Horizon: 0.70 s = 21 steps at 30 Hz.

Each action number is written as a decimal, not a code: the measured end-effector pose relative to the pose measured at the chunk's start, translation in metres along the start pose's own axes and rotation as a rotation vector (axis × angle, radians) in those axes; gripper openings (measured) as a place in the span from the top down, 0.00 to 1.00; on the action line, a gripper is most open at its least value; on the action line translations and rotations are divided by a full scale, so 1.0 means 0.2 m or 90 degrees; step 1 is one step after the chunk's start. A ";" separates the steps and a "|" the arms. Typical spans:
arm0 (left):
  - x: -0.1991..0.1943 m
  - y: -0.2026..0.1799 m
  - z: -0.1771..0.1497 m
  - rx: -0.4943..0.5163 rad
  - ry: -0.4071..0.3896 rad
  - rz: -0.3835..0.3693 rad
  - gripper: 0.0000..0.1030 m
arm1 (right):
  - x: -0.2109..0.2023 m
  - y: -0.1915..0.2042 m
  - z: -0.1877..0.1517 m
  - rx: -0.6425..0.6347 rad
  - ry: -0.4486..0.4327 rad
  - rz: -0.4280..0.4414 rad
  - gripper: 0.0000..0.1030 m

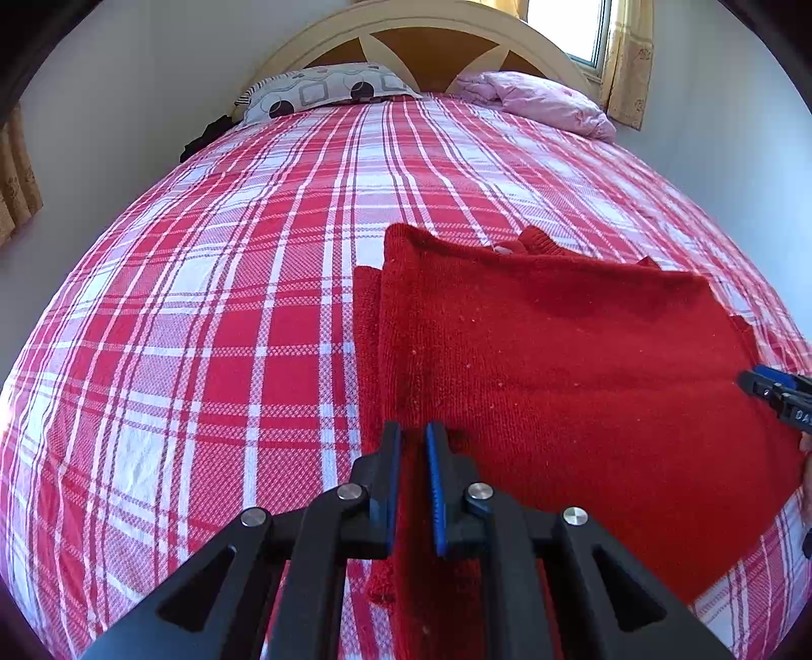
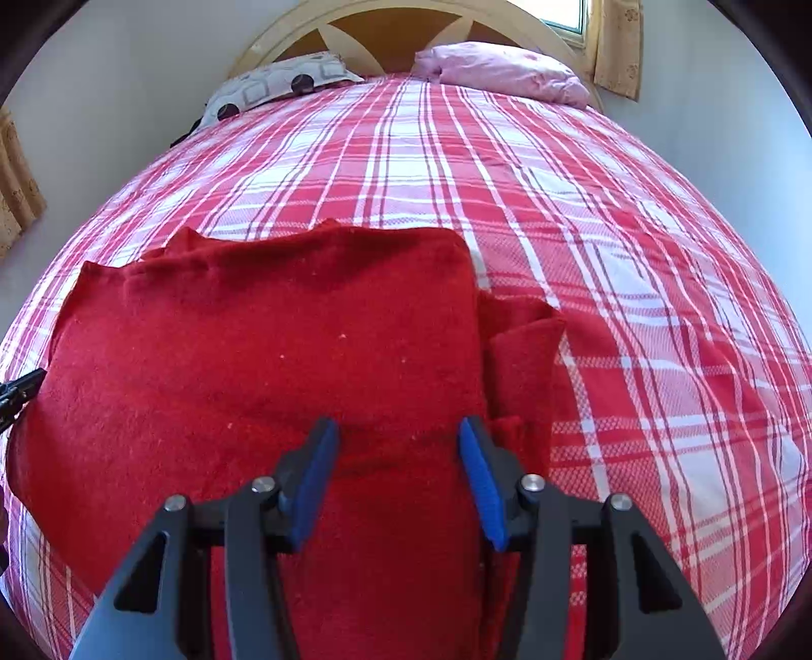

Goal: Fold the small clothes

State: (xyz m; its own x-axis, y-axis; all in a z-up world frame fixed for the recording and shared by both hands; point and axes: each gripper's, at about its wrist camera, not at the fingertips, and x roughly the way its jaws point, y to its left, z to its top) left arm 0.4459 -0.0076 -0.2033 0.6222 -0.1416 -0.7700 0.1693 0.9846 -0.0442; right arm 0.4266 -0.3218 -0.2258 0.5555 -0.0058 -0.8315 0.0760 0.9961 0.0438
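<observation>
Bright daylight, heavy fisheye bend in both my views.
Light pours in from the window [image 1: 583, 30] at upper right, blown out white there. The bed [image 1: 203, 304] bulges like a dome, corners go black, shadows stay soft, and the far pillows look slightly soft too.

In front of me a bed [image 1: 203, 304] fills the room, spread with a red and white plaid cover. Against its arched cream headboard [image 1: 431, 20], which has brown panels between the spokes, I see a grey patterned pillow [image 1: 325, 91] on the left and a pink pillow [image 1: 543, 99] on the right. The walls [image 1: 127, 101] are plain white. Daylight comes through a window [image 1: 568, 25] at the upper right, hung with a yellow curtain [image 1: 629, 66] (another curtain [image 1: 18, 183] shows at the far left)
</observation>
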 end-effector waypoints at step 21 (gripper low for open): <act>-0.02 0.20 -0.22 -0.043 -0.023 -0.047 0.90 | -0.14 0.65 0.18 -0.146 -0.037 0.068 0.48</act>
State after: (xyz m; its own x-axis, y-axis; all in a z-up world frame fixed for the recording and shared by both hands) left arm 0.4169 0.0372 -0.2292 0.6369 -0.2170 -0.7397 0.1651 0.9757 -0.1440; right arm 0.4505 -0.1948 -0.1779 0.5977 0.1026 -0.7952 -0.1723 0.9850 -0.0024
